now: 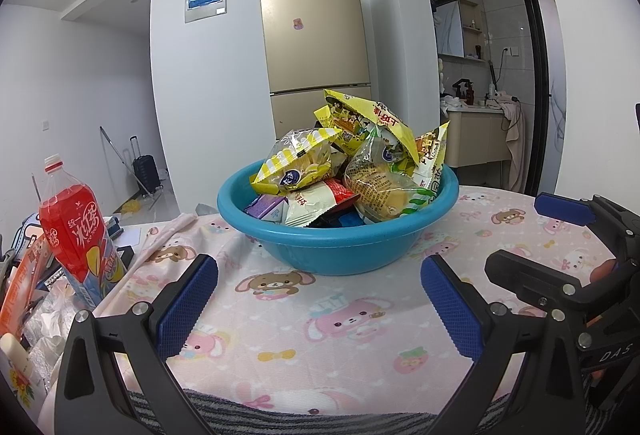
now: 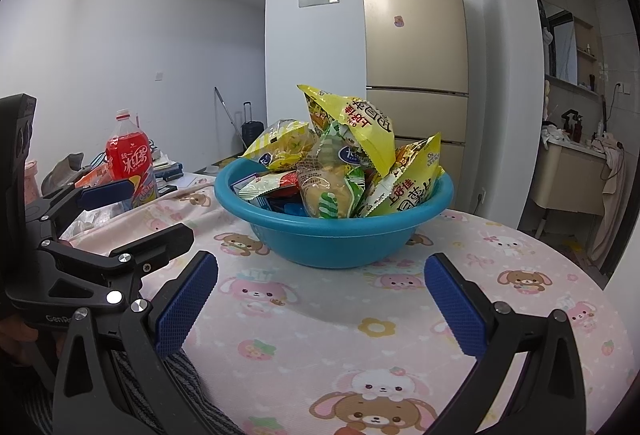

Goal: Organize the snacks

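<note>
A teal plastic basin [image 1: 340, 247] [image 2: 332, 235] stands on a round table with a pink cartoon cloth [image 1: 320, 335] [image 2: 340, 335]. It is heaped with snack packets: a yellow chip bag [image 1: 372, 115] [image 2: 356, 123] on top, a clear bread packet [image 1: 380, 183] [image 2: 324, 187] and a yellow-striped bag [image 1: 296, 167] [image 2: 284, 143]. My left gripper [image 1: 320, 299] is open, its blue pads empty, just short of the basin. My right gripper [image 2: 322, 301] is likewise open and empty, beside the left one and facing the basin. Each gripper shows at the edge of the other's view.
A red iced-tea bottle [image 1: 76, 227] [image 2: 130, 159] stands at the table's left among cluttered packets and books. A gold fridge [image 1: 316, 35] [image 2: 416, 35] is behind, a suitcase [image 1: 146, 167] on the floor, and a bathroom vanity [image 1: 476, 131] at right.
</note>
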Tool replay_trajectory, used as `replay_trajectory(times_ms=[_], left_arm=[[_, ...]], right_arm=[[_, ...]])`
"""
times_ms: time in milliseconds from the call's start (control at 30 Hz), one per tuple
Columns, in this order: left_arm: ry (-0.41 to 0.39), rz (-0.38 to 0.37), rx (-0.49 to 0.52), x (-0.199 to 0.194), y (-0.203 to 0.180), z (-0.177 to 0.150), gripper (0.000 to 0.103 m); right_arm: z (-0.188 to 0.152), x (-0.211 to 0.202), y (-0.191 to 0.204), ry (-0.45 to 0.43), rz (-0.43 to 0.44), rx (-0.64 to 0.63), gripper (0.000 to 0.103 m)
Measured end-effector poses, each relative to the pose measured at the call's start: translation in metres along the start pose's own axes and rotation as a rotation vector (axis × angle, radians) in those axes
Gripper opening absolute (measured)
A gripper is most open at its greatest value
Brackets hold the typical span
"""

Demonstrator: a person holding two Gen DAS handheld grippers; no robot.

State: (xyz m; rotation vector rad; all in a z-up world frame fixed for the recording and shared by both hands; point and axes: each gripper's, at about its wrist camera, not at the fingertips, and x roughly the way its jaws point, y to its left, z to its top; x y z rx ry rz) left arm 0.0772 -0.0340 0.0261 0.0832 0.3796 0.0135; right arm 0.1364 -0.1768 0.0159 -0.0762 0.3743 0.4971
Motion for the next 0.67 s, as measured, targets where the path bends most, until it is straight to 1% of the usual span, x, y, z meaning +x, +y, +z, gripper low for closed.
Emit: replay_trajectory(times_ms=[667], left_arm=[[0.002, -0.001, 0.0, -0.0002, 0.0, 0.0011, 0.103]], right_arm=[[0.0009, 0.0002, 0.0004, 0.002, 0.001, 0.0, 0.103]])
